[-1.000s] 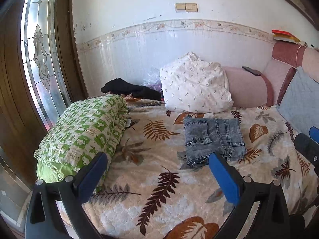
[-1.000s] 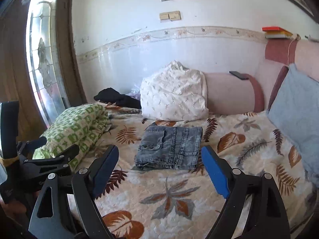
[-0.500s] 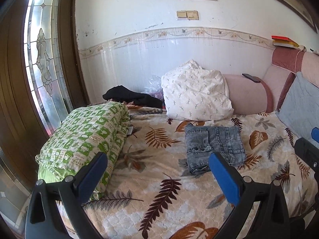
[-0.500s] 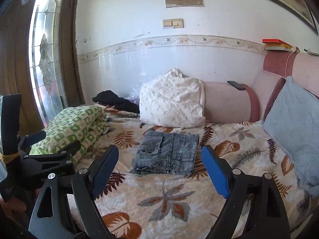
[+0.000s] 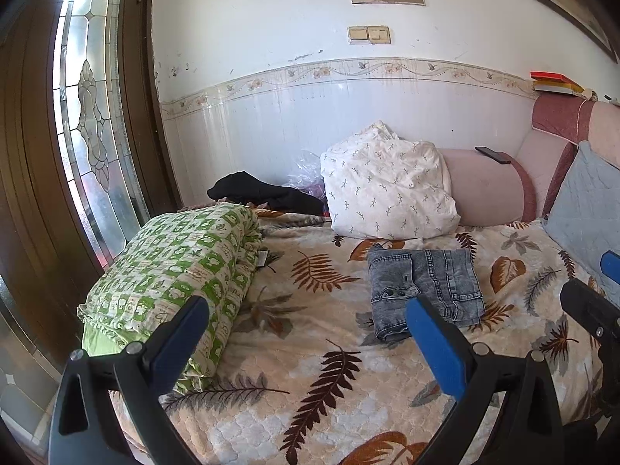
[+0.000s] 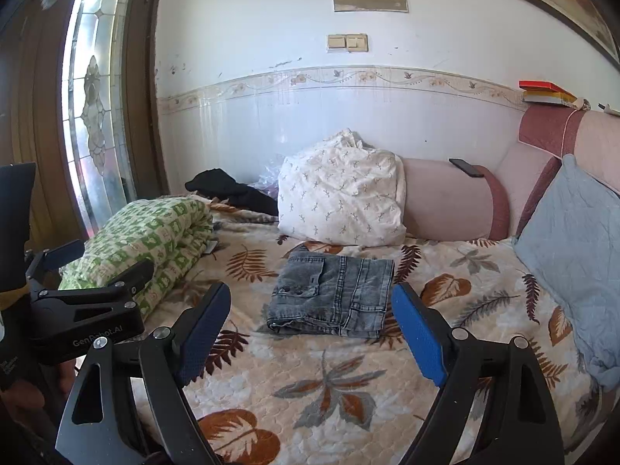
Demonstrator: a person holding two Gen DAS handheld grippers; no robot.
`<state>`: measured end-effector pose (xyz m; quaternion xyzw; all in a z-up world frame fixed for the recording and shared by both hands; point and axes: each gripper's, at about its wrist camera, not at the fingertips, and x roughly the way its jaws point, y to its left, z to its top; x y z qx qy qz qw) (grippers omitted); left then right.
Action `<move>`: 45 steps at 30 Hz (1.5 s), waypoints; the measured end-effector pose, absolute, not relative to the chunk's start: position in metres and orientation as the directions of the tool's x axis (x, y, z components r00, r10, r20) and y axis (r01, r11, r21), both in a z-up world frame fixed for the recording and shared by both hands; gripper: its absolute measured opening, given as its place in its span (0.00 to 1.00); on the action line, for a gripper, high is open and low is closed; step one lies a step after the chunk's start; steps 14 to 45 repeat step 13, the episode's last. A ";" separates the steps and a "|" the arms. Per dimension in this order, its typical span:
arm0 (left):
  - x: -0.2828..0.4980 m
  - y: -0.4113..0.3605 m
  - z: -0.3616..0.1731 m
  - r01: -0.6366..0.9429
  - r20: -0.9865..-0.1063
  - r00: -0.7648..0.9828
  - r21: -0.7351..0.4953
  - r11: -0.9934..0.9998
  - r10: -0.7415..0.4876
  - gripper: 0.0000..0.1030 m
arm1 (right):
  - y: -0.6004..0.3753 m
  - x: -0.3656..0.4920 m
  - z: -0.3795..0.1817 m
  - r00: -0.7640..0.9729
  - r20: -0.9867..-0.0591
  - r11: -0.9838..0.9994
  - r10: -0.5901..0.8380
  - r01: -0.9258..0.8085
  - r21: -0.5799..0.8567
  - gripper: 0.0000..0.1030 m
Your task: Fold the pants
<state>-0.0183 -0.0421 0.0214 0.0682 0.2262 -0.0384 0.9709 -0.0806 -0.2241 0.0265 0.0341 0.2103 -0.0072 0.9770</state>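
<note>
The pants (image 5: 422,286) are grey denim, folded into a compact rectangle in the middle of the leaf-patterned bed cover (image 5: 310,407). My left gripper (image 5: 306,333) hovers open over the near part of the bed, short of the pants, with nothing between its blue pads. In the right wrist view the pants (image 6: 333,290) lie straight ahead. My right gripper (image 6: 310,325) is also open and empty, held back from their near edge. The left gripper (image 6: 97,267) shows at that view's left edge. The right gripper (image 5: 600,283) peeks in at the left wrist view's right edge.
A rolled green-and-white quilt (image 5: 174,279) lies along the bed's left side. A white patterned pillow (image 5: 387,186), black clothing (image 5: 263,193) and a pink bolster (image 5: 488,190) with a phone (image 5: 494,154) line the wall. A grey-blue cushion (image 6: 573,240) leans at right. A glazed door (image 5: 93,147) stands left.
</note>
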 end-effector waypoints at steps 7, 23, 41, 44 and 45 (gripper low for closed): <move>-0.017 -0.044 0.020 0.121 -0.450 0.892 0.123 0.985 -0.054 1.00 | -0.225 -0.078 0.025 0.909 -0.416 0.998 -0.003 0.030 0.059 0.83; -0.018 -0.044 0.019 0.116 -0.428 0.902 0.130 0.985 -0.050 1.00 | -0.226 -0.073 0.021 0.902 -0.431 0.998 -0.001 0.029 0.058 0.83; -0.018 -0.044 0.019 0.116 -0.428 0.902 0.130 0.985 -0.050 1.00 | -0.226 -0.073 0.021 0.902 -0.431 0.998 -0.001 0.029 0.058 0.83; -0.018 -0.044 0.019 0.116 -0.428 0.902 0.130 0.985 -0.050 1.00 | -0.226 -0.073 0.021 0.902 -0.431 0.998 -0.001 0.029 0.058 0.83; -0.018 -0.044 0.019 0.116 -0.428 0.902 0.130 0.985 -0.050 1.00 | -0.226 -0.073 0.021 0.902 -0.431 0.998 -0.001 0.029 0.058 0.83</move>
